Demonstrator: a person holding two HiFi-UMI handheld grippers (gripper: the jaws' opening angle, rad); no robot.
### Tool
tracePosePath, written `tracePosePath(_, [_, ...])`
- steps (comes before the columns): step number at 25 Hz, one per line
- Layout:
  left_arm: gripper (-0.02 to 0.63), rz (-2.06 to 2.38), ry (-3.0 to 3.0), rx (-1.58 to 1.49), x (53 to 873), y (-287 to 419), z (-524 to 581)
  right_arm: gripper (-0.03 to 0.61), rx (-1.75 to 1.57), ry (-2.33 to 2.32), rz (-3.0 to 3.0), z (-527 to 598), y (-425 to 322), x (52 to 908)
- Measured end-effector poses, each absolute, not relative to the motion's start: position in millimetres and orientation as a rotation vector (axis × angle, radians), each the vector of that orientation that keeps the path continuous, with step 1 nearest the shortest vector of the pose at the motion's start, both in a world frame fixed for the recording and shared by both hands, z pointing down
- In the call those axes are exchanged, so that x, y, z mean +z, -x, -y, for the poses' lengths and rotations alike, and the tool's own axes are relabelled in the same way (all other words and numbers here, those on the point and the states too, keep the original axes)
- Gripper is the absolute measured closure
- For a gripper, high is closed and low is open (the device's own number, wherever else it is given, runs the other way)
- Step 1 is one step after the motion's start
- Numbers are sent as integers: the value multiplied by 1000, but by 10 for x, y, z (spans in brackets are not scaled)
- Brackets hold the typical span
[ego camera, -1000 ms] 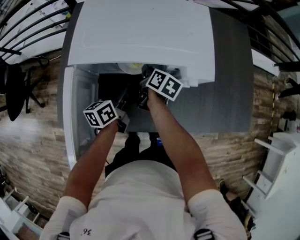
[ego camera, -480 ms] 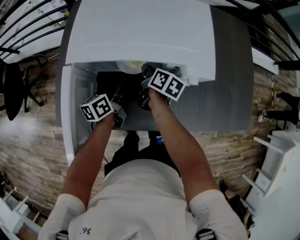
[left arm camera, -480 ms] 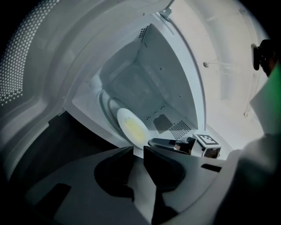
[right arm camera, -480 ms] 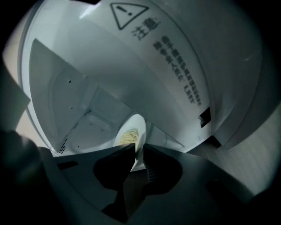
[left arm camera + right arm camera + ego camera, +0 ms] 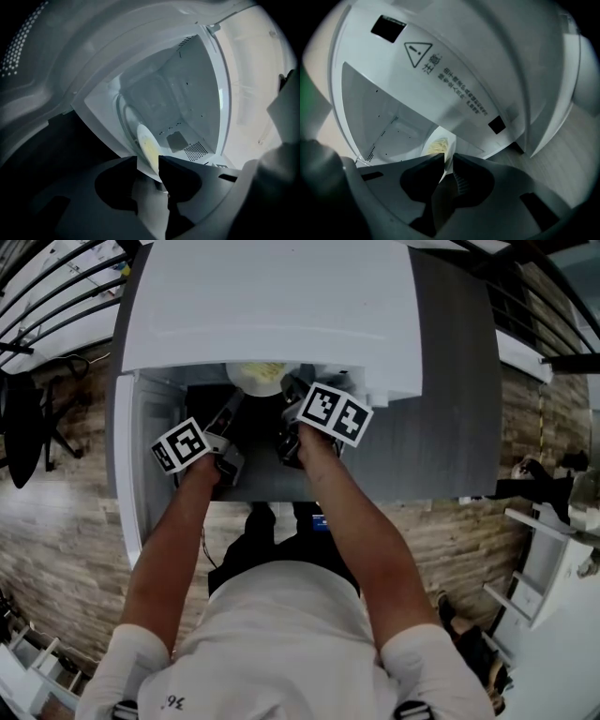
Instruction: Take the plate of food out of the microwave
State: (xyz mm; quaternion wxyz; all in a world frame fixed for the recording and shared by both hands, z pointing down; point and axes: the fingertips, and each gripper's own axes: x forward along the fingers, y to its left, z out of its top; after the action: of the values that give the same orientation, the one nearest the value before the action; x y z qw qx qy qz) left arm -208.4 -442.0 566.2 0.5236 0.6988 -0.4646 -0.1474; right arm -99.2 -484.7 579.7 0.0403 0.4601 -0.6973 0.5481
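Left gripper [image 5: 148, 161] nudged forward, jaws just spread around plate [image 5: 146, 143] rim, right gripper [image 5: 448, 157] pinching it.

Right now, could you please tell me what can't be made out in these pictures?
- Plate: in the head view, the microwave top covers all but a front sliver.
- Food: pale yellow, small and nearly edge-on in both gripper views, so its kind is unclear.
- Whether the plate rests on the turntable: in the left gripper view, the edge-on plate hides the contact.
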Motion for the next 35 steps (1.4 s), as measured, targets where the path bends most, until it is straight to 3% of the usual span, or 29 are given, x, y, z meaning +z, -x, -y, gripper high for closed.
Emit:
tracePosePath(17, [494, 1093, -1667, -341, 5798, 2019, 4534, 523, 1696, -1370, 2095, 4666, 803, 5855])
tracePosePath(20, [566, 1097, -1676, -333, 5768, 2013, 4520, 528, 1675, -1362, 2098, 4644, 796, 5838])
tracePosePath(35, [566, 1095, -1649, -330, 5771, 1975, 4286, 529, 1657, -1336, 2100, 4492, 774, 5833])
